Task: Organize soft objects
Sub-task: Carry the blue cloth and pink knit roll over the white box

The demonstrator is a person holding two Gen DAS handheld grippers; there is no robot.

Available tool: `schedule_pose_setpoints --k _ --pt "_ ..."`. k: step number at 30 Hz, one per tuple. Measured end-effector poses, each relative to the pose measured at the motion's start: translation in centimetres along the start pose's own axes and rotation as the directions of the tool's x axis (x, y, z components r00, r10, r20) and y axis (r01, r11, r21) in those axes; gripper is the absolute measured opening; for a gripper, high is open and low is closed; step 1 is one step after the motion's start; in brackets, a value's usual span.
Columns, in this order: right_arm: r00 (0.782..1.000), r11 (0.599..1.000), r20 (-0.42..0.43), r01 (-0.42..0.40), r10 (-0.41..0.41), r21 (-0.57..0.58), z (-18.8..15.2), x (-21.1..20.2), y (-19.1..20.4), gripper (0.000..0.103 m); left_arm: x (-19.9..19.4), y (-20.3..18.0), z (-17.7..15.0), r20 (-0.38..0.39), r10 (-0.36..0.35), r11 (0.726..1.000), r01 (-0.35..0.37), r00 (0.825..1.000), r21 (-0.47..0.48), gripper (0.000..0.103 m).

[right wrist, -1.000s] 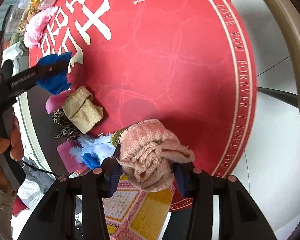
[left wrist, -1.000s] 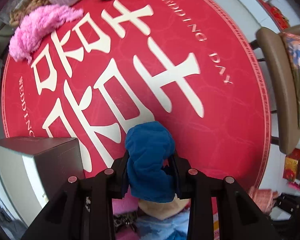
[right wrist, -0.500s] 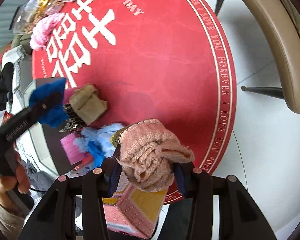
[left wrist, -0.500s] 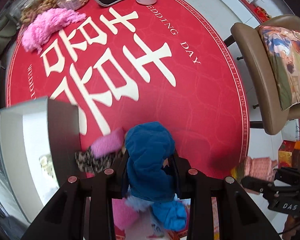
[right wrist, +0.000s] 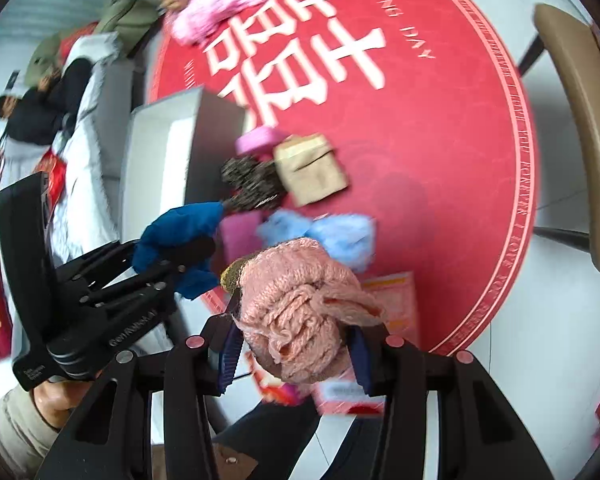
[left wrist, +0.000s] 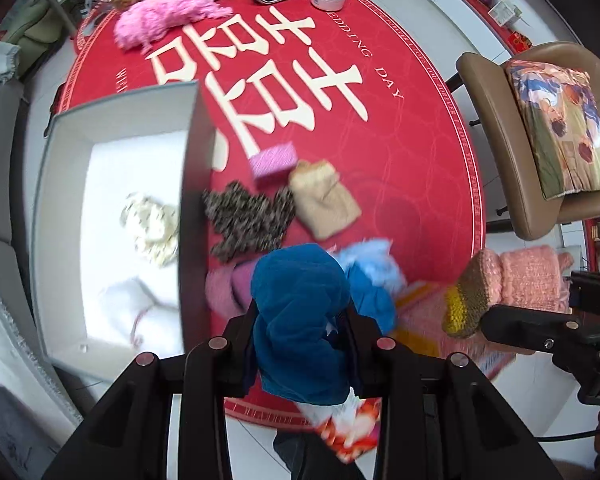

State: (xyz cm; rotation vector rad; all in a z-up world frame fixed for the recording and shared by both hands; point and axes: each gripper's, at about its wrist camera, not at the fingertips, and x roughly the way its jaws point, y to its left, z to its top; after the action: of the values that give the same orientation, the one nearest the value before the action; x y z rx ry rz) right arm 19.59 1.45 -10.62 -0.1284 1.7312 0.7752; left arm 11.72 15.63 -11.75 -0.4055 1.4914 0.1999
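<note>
1. My left gripper point(left wrist: 302, 322) is clamped on a blue soft item point(left wrist: 300, 320), pointing straight down and held clear above the table point(left wrist: 420, 140) near its front edge.
2. My right gripper point(right wrist: 296, 336) is clamped on a pink knitted item point(right wrist: 300, 312), also held up off the table, past the front edge.
3. The open white box point(left wrist: 64, 184) sits at the table's left edge. In the left wrist view it lies up and to the left of my left gripper, its dark side wall point(left wrist: 194, 216) between the two. A cream item point(left wrist: 152, 228) and a white one point(left wrist: 132, 300) are already inside.
4. The left hand is clearly nearer the box; the right is well apart from it, on the far side of the left gripper.
5. My read: the blue item goes in first, a short shift left over the wall, then release. The pink one follows.
6. Loose on the table by the box wall: a leopard-print piece point(left wrist: 248, 220), a beige piece point(left wrist: 324, 200), and a light blue fluffy piece point(left wrist: 372, 264).
</note>
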Motion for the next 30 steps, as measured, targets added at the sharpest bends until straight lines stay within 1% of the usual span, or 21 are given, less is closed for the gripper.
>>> schedule_pose_setpoints --k 4,7,9,13,16,18,22,25,27,30 --pt "0.999 0.999 -0.029 0.013 -0.014 -0.050 -2.2 0.4 2.3 0.049 -1.3 1.0 -3.0 0.008 -0.010 1.000 0.010 1.000 -0.009 0.035" --pt "0.997 0.995 -0.062 0.034 -0.040 -0.090 -4.1 1.0 3.6 0.049 -2.0 1.7 -5.2 0.010 -0.006 1.000 0.006 1.000 -0.006 0.035" --pt "0.995 0.992 -0.083 0.053 -0.062 -0.110 -5.5 1.5 4.1 0.049 -2.2 2.3 -6.8 0.002 -0.020 1.000 0.020 1.000 -0.018 0.035" --pt "0.986 0.989 -0.130 0.092 -0.107 -0.116 -8.3 2.6 4.3 0.049 -2.3 3.2 -9.7 -0.013 -0.032 0.999 0.032 0.999 -0.007 0.035" --pt "0.978 0.987 -0.164 0.110 -0.128 -0.114 -10.1 3.4 4.2 0.049 -2.0 3.5 -11.5 -0.029 -0.002 0.999 0.003 1.000 0.032 0.035" --pt "0.973 0.987 -0.191 0.111 -0.131 -0.113 -11.2 4.0 4.3 0.049 -1.9 4.1 -12.5 -0.042 -0.010 0.999 0.011 0.999 0.033 0.035" --pt "0.967 0.988 -0.226 0.096 -0.121 -0.120 -12.7 4.8 5.3 0.049 -2.3 5.1 -13.8 -0.041 -0.013 0.999 0.014 0.999 0.035 0.035" --pt "0.962 0.985 -0.244 0.083 -0.120 -0.153 -13.3 5.5 6.7 0.049 -2.6 5.9 -14.4 -0.033 -0.020 0.999 0.021 0.999 0.025 0.035" --pt "0.960 0.979 -0.254 0.075 -0.122 -0.188 -13.5 5.9 7.7 0.049 -2.9 6.5 -14.7 -0.027 -0.021 1.000 0.022 0.999 0.017 0.035" --pt "0.954 0.960 -0.260 0.077 -0.150 -0.270 -13.4 6.3 9.8 0.049 -3.3 7.3 -15.0 -0.014 -0.019 1.000 0.019 1.000 -0.005 0.035"
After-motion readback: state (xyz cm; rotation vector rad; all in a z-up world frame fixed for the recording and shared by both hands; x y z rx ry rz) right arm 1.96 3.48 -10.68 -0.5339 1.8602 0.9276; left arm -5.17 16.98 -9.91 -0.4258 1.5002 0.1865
